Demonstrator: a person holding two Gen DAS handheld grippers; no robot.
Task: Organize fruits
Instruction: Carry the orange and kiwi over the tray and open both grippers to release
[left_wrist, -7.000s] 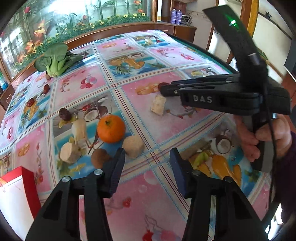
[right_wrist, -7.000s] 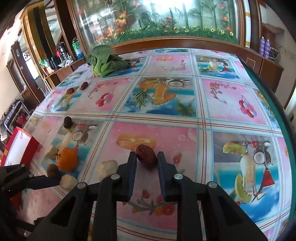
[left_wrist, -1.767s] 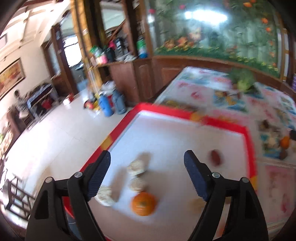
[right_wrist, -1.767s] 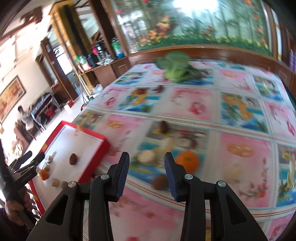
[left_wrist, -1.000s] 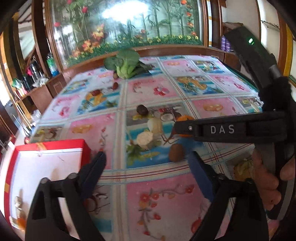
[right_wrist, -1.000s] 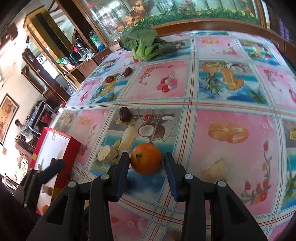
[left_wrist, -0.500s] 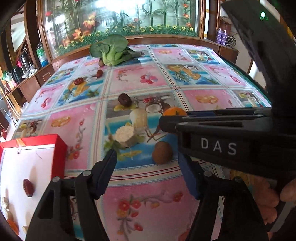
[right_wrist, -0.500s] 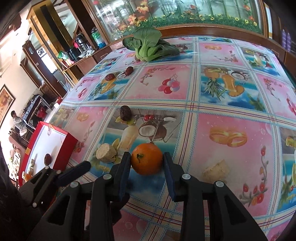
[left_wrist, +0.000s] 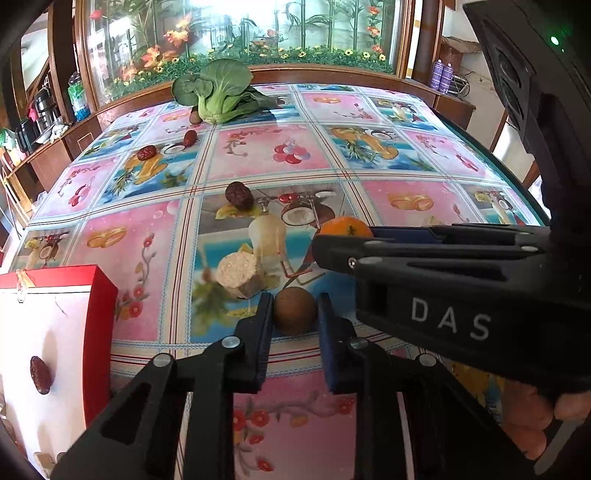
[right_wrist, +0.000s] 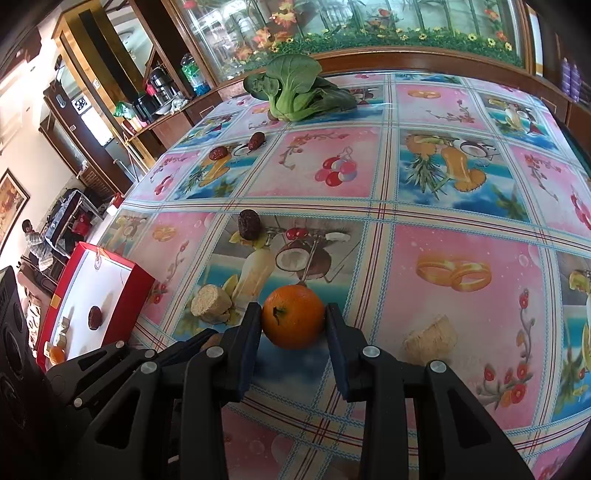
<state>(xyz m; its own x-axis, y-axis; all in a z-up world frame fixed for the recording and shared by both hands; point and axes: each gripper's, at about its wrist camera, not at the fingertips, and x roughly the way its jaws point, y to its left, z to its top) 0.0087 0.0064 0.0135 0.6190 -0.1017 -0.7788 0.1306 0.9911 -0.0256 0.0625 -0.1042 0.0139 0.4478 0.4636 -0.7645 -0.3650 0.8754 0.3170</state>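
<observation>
The red-rimmed box (right_wrist: 125, 295) sits at the left edge of the worktop (right_wrist: 461, 236); its white floor holds a dark red date (right_wrist: 94, 317), a small orange fruit (right_wrist: 56, 353) and some pale chunks near its near end. On the worktop, the left tongs (left_wrist: 294, 314) pinch a round brown fruit (left_wrist: 294, 311), their pads touching both of its sides. The right tongs (right_wrist: 293, 320) pinch the orange (right_wrist: 293, 320) the same way, just beyond and to the right of the brown fruit. A beige chunk (right_wrist: 210, 303) lies just left of the orange, another (right_wrist: 424, 341) to its right, and a dark date (right_wrist: 249, 223) farther back. A leafy green vegetable (right_wrist: 295, 90) lies at the far edge.
</observation>
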